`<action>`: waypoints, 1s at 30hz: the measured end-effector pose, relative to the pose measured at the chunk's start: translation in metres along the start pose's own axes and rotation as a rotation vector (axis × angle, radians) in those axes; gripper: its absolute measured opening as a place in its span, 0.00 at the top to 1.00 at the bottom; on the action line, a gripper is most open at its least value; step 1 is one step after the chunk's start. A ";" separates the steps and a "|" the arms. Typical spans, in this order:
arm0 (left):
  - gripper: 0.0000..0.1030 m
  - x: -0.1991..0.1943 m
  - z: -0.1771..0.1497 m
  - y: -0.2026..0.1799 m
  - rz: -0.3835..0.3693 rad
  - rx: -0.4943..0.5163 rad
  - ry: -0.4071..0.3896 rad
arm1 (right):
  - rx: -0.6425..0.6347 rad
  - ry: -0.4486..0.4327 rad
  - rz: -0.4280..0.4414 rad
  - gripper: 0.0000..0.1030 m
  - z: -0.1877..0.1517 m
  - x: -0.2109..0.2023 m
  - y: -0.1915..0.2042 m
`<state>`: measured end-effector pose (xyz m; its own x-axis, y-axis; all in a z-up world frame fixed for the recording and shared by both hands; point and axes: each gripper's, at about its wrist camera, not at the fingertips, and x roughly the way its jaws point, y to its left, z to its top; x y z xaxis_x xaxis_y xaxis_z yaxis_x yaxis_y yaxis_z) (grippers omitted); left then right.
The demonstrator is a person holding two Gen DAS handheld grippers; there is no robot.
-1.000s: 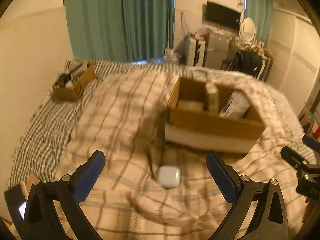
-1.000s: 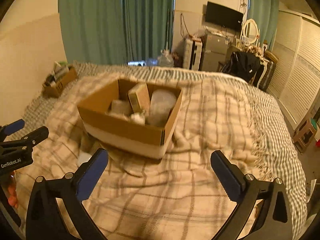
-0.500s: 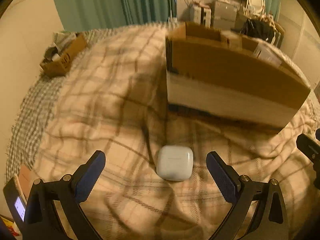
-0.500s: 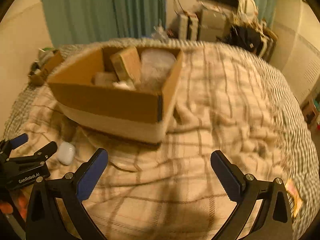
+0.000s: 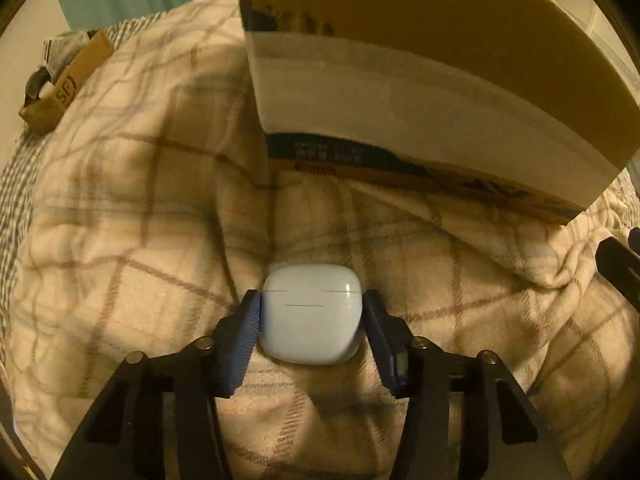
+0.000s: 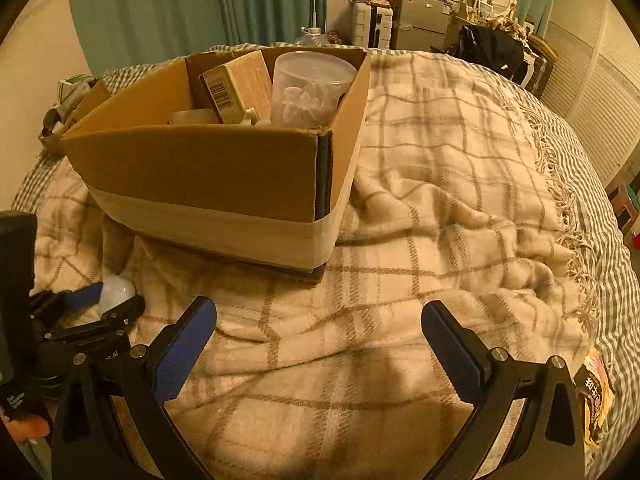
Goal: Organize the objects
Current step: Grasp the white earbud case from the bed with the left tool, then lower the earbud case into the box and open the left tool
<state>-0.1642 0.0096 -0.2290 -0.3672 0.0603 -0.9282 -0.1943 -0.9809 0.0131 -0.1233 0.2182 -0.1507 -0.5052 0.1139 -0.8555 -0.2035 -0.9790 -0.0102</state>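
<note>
The left gripper has just been closing; its jaws clamp the small white rounded plastic case on the checked cream blanket; the right gripper has its jaws wide apart

Dim, warm yellow room light; soft shadows pool on the blanket. Fisheye bends edges into dark corners; the near cardboard box looks slightly blurred.

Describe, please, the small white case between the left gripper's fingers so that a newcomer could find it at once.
Start at the large cardboard box on the plaid blanket. Just in front of the box's near wall lies a small white earbud case, a rounded square, glossy and smooth. The left gripper has just been closing on its two sides; nothing else on the blanket there is white and hard-shelled.
</note>
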 end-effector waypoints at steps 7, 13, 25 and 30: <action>0.51 -0.023 -0.017 0.001 -0.044 -0.037 -0.003 | -0.003 -0.041 -0.035 0.00 -0.003 -0.014 -0.001; 0.52 -0.065 -0.036 0.003 -0.104 -0.097 -0.055 | 0.043 -0.161 -0.035 0.00 -0.006 -0.055 -0.008; 0.52 -0.155 -0.030 -0.003 -0.096 -0.066 -0.248 | -0.024 -0.259 0.035 0.00 -0.010 -0.129 0.002; 0.52 -0.190 -0.005 -0.015 -0.109 -0.002 -0.339 | -0.046 -0.328 0.058 0.01 0.005 -0.164 -0.001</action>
<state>-0.0869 0.0122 -0.0550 -0.6255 0.2227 -0.7478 -0.2471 -0.9656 -0.0808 -0.0442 0.2013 -0.0079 -0.7590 0.0987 -0.6435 -0.1321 -0.9912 0.0038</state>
